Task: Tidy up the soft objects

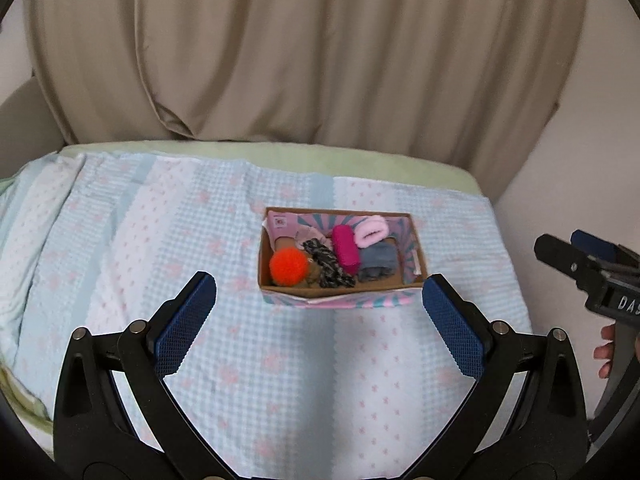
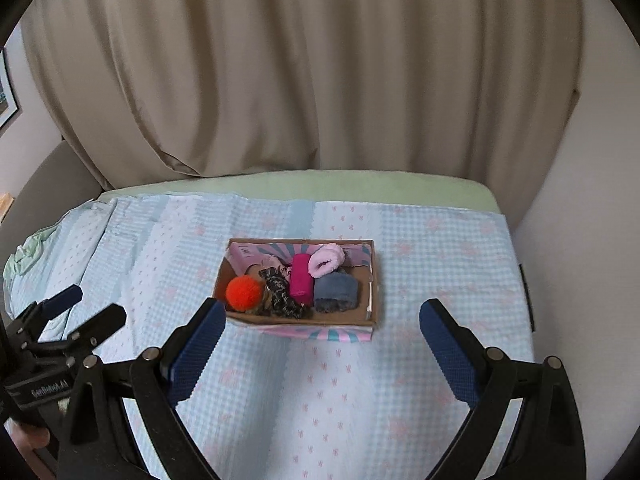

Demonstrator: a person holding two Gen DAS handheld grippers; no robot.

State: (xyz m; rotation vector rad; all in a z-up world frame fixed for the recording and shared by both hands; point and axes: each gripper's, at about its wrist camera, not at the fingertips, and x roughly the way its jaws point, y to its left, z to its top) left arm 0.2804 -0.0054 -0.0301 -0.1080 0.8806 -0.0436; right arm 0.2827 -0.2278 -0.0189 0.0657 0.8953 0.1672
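A cardboard box (image 1: 416, 258) (image 2: 374, 280) with pink and teal sides sits on the bed. Inside lie an orange pom-pom (image 1: 289, 267) (image 2: 242, 292), a black-and-grey braided rope (image 1: 328, 264) (image 2: 280, 292), a magenta roll (image 1: 345, 248) (image 2: 300, 280), a light pink fuzzy ring (image 1: 372, 232) (image 2: 326, 260) and a grey-blue folded cloth (image 1: 378, 262) (image 2: 335, 290). My left gripper (image 1: 318, 294) is open and empty, held in front of the box; it also shows in the right wrist view (image 2: 90, 308). My right gripper (image 2: 322, 322) is open and empty, just in front of the box; it also shows in the left wrist view (image 1: 560, 246).
A light blue checked blanket (image 1: 200, 240) (image 2: 440, 280) with pink marks covers the bed over a green sheet (image 1: 280, 152) (image 2: 360, 186). A beige curtain (image 1: 300, 52) (image 2: 300, 68) hangs behind. A white wall (image 2: 580, 200) stands at the right.
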